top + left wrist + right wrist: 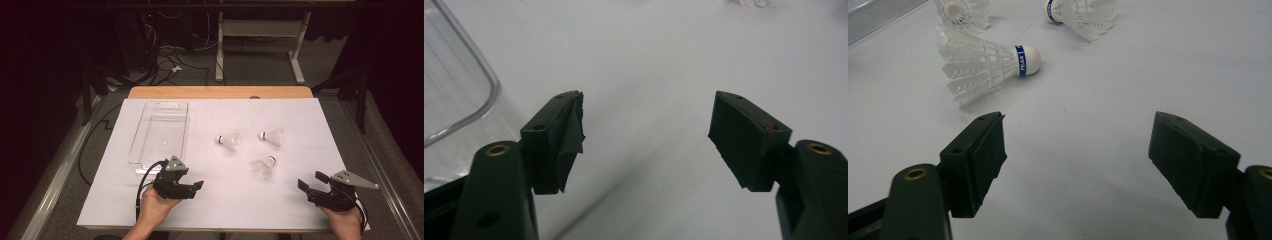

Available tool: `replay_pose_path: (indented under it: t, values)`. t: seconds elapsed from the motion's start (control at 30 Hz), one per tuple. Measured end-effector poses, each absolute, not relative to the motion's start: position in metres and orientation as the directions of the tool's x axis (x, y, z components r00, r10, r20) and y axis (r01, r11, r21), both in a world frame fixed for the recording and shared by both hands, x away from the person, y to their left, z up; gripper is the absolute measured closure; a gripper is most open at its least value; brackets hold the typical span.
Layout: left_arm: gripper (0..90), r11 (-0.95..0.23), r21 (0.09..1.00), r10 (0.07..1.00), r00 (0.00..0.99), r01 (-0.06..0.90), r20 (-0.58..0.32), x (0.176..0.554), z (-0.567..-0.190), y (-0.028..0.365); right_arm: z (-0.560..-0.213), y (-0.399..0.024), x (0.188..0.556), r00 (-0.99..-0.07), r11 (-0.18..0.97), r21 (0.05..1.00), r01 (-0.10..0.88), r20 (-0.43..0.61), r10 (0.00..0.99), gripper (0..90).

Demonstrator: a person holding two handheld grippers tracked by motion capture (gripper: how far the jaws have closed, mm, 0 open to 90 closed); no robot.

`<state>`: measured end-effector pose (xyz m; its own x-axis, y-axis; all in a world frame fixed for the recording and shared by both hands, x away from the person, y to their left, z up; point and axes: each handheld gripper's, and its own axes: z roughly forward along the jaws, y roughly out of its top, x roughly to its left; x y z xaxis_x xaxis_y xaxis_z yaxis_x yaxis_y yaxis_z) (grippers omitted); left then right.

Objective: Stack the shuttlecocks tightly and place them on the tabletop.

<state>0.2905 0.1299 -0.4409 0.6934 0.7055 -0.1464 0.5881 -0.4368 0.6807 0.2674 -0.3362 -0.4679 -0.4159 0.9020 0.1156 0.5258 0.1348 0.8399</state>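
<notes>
Pointing right, nearest shuttlecock lying flat

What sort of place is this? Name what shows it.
Probably a lab recording bench: a white-covered table, cables on the carpet behind, and a desk frame. Shuttlecocks and a tray lie ready.

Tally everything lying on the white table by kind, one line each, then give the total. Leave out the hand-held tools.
Shuttlecocks: 3, one at left, one at right, one nearest the person
Clear plastic tray: 1
Total: 4
</notes>
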Motion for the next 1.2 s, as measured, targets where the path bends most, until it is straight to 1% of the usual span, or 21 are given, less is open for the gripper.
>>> replay_pose_path:
  t: [0.4, 1.2]
  values:
    - [30.6, -0.407, 0.689, 0.722, 0.673, 0.6, -0.16, 0.281, -0.444, 0.148, -0.468, -0.336, 0.267, -0.414, 0.135, 0.839, 0.527, 0.115, 0.903, 23.1]
    - [29.9, -0.369, 0.707, 0.78, 0.614, 0.604, -0.118, 0.267, -0.448, 0.195, -0.468, -0.336, 0.268, -0.402, 0.132, 0.836, 0.533, 0.113, 0.909, 23.1]
